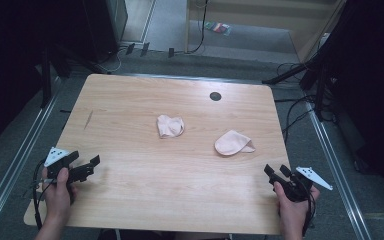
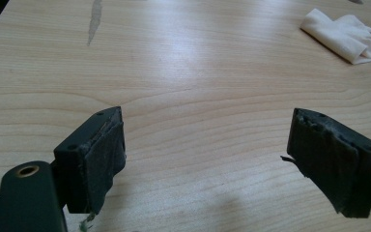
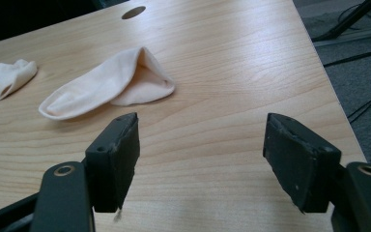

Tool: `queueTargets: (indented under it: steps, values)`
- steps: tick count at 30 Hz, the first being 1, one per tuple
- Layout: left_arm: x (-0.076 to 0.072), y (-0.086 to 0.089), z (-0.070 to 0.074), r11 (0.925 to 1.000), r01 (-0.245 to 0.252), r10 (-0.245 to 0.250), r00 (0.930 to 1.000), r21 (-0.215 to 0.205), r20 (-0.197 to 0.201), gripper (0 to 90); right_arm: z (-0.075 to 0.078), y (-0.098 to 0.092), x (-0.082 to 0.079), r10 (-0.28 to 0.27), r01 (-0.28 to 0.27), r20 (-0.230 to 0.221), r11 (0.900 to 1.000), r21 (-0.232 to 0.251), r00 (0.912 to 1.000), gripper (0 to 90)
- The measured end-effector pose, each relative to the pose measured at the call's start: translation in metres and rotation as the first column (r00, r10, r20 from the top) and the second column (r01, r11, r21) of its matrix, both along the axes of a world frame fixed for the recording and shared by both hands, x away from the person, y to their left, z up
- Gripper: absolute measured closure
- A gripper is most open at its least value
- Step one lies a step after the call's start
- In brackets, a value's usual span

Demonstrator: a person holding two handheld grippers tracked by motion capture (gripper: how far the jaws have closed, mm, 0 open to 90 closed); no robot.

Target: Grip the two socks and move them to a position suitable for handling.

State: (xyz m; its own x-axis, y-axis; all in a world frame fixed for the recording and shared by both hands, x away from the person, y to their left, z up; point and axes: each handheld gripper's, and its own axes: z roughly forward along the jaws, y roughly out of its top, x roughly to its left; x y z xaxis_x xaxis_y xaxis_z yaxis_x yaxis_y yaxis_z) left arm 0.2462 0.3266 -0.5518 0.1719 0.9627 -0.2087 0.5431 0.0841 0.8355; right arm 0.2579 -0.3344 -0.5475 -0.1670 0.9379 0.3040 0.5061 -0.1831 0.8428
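Two pale pink socks lie on the wooden table (image 1: 130,190). One crumpled sock (image 1: 170,126) rests near the middle and appears at the far right of the left gripper view (image 2: 348,36) and the far left of the right gripper view (image 3: 5,77). A second folded sock (image 1: 234,143) lies right of centre, just ahead of my right gripper's jaws (image 3: 111,84). My left gripper (image 1: 89,167) hovers open at the table's near left, nothing between its jaws (image 2: 205,159). At the near right corner my right gripper (image 1: 276,172) is open too, its jaws empty (image 3: 200,154).
A round cable hole (image 1: 215,96) sits near the table's far edge. A dark streak (image 1: 89,119) marks the wood at the left. Cables and stand legs (image 1: 300,75) lie on the grey floor beyond the right edge. Metal rails (image 1: 15,165) flank the table.
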Motion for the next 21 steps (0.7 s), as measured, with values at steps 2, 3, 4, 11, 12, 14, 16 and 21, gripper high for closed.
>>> queueTargets:
  steps: [2,3,4,11,12,14,16,21]
  values:
    - [0.000,0.000,0.000,1.0000,0.001,-0.001,1.0000,0.002,0.000,14.0,0.000,0.001,0.000,-0.003,0.003,0.001,1.000,-0.004,1.0000,29.5]
    - [0.000,0.000,0.000,1.0000,0.002,-0.002,1.0000,0.003,0.002,14.0,0.000,0.001,0.001,-0.006,0.006,0.002,1.000,-0.008,1.0000,29.5]
    - [0.000,0.000,0.000,1.0000,0.002,-0.002,1.0000,0.003,0.002,14.0,0.001,0.002,0.001,-0.007,0.007,0.004,1.000,-0.008,1.0000,29.6]
    - [0.001,0.000,0.000,1.0000,0.000,0.000,1.0000,-0.003,0.000,14.1,0.002,0.006,0.002,-0.015,0.015,0.009,1.000,-0.020,0.9998,30.1]
    - [0.001,0.000,0.000,1.0000,0.002,-0.002,1.0000,0.002,-0.004,14.1,0.002,0.008,0.002,-0.012,0.012,0.012,1.000,-0.017,0.9999,30.1]
    - [0.001,0.000,0.000,1.0000,0.002,-0.002,1.0000,0.008,-0.006,14.0,0.004,0.012,0.003,-0.003,0.003,0.017,1.000,-0.021,0.9998,30.1]
    - [0.001,-0.001,0.000,1.0000,0.000,0.000,1.0000,0.009,-0.007,14.0,0.006,0.016,0.004,0.005,-0.004,0.022,1.000,-0.027,0.9997,30.1]
    - [0.001,-0.001,0.000,1.0000,0.001,-0.001,1.0000,0.009,-0.010,14.1,0.009,0.025,0.013,0.016,-0.016,0.005,0.998,-0.065,0.9999,30.0]
